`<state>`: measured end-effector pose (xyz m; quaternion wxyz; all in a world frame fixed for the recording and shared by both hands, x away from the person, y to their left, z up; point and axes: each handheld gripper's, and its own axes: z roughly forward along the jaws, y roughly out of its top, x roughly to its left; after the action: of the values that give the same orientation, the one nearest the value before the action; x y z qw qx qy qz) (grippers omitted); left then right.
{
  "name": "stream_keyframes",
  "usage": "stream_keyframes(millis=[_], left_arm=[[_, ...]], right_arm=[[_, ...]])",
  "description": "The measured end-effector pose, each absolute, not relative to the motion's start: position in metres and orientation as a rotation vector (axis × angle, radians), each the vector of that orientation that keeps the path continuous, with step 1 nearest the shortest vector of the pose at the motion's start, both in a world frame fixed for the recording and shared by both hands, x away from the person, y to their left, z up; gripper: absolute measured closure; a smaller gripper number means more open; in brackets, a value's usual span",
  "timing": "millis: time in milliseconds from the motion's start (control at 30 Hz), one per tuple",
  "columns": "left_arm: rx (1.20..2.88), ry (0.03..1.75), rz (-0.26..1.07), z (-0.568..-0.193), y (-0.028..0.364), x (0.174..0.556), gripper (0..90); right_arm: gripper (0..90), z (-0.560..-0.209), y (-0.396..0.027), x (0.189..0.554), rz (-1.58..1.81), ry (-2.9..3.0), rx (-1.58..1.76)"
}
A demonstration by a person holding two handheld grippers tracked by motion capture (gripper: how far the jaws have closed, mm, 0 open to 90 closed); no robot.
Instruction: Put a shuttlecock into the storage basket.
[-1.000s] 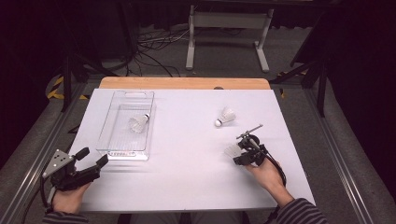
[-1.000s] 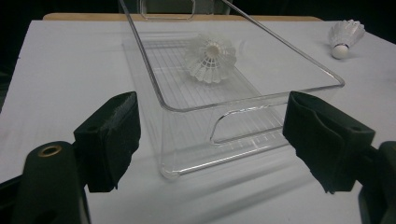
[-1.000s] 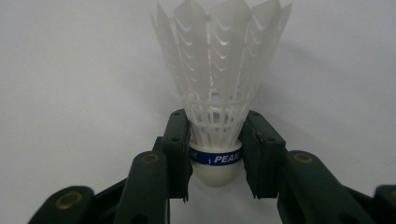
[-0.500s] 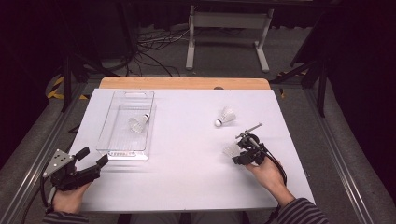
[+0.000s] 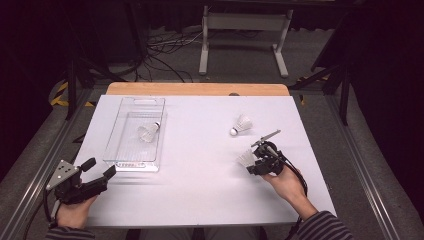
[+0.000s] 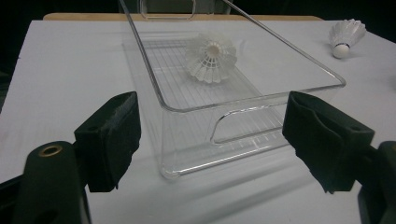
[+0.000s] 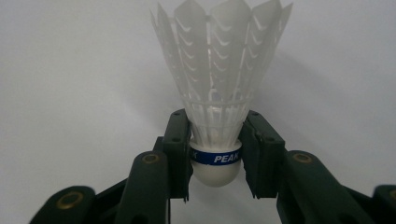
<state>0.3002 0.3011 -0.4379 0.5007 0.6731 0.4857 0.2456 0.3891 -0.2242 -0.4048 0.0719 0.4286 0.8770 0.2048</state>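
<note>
Right gripper view: right tongs (image 7: 215,156) still pinch 1 shuttlecock (image 7: 219,88) by its base, barely moved. Tray (image 5: 136,131) waits at 10 o'clock; left tongs (image 6: 210,137) spread.

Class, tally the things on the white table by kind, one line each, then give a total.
Shuttlecocks: 3, one in the right gripper, one in the tray, one loose
Clear plastic tray: 1
Total: 4

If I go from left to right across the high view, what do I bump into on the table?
Left gripper → clear tray → shuttlecock in it → right gripper holding a shuttlecock.
</note>
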Motion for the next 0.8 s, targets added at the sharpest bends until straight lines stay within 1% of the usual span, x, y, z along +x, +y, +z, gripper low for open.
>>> stream_keyframes(millis=[500, 800], left_arm=[[1.624, 1.172, 0.587, -0.438, 0.301, 0.301, 20.8], [1.628, 1.16, 0.586, -0.437, 0.299, 0.301, 21.2]], right_arm=[[65.9, -0.391, -0.208, 0.389, 0.626, 2.663, 1.162], [65.9, -0.389, -0.198, 0.389, 0.62, 2.687, 1.115]])
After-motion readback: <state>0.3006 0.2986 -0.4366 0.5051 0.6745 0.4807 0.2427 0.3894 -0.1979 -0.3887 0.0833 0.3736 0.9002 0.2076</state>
